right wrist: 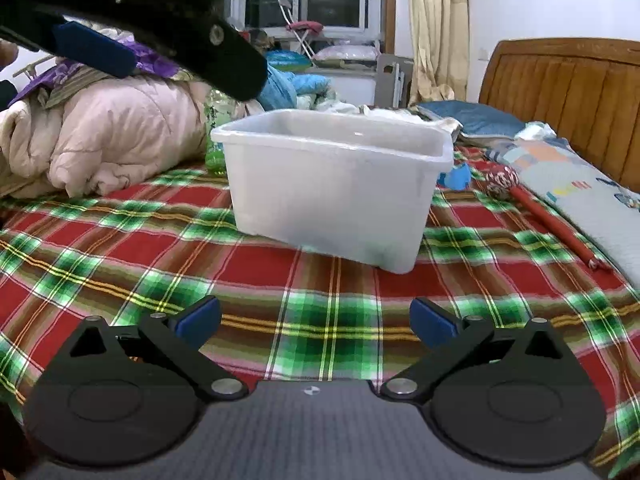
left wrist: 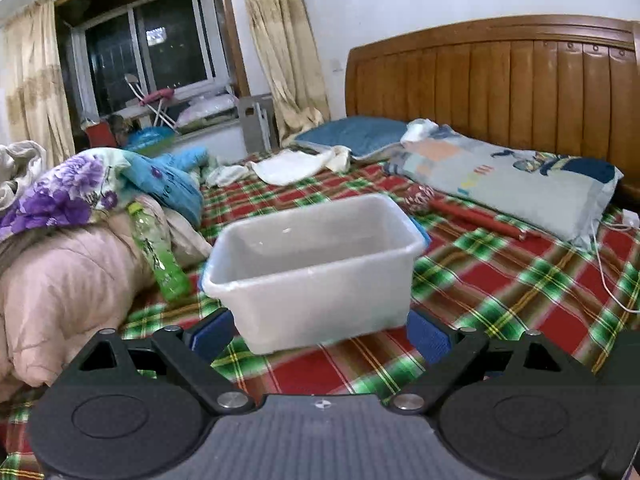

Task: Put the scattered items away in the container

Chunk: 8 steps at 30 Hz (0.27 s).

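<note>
Here: translucent plastic bin [left wrist: 316, 264] on plaid bedspread [left wrist: 500, 280]; left gripper [left wrist: 320, 336], right gripper [right wrist: 316, 322] both spread wide, empty.

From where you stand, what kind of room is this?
Most likely a bedroom in a home. A wooden headboard stands behind a bed covered by a plaid sheet, with a long pillow and folded quilts on it.

— How's the light?
— Even indoor light, soft shadows; the window [left wrist: 148, 44] is black with night.
— Sharp?
— Slight motion blur on the plaid bedspread [left wrist: 500, 280] beyond the jaws. Fisheye bends the headboard [left wrist: 500, 76]; corners go dark. A black blurred shape fills the right view's upper left.
</note>
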Tool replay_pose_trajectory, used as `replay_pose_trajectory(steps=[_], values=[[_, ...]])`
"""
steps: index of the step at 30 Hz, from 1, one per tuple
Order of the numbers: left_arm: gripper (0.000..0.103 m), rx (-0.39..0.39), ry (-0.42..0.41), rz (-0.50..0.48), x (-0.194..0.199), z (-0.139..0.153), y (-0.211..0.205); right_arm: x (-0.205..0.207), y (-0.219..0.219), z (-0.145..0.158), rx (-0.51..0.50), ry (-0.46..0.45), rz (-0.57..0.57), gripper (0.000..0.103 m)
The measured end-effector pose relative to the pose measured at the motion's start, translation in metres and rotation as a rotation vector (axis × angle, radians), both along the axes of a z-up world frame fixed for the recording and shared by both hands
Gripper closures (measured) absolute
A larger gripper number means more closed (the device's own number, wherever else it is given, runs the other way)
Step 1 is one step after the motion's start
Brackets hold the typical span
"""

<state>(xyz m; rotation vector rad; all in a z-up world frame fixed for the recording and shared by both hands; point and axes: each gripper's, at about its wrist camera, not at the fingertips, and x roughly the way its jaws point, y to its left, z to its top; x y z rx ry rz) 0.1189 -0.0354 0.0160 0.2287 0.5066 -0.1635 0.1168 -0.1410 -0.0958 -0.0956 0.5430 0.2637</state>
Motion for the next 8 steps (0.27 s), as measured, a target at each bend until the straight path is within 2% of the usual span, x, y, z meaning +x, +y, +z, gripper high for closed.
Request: replay_pose_trajectory(steps=[4,8], values=[[0.008,-0.014,0.012,-0.004,-0.006,-0.002,0.0,-0.002,-0.003,0.006,0.008,0.015,-0.032,0.0],[0.008,-0.025,0.003,0.0,-0.012,0.002,0.002,0.0,-0.006,0.018,0.007,-0.009,-0.044,0.0]])
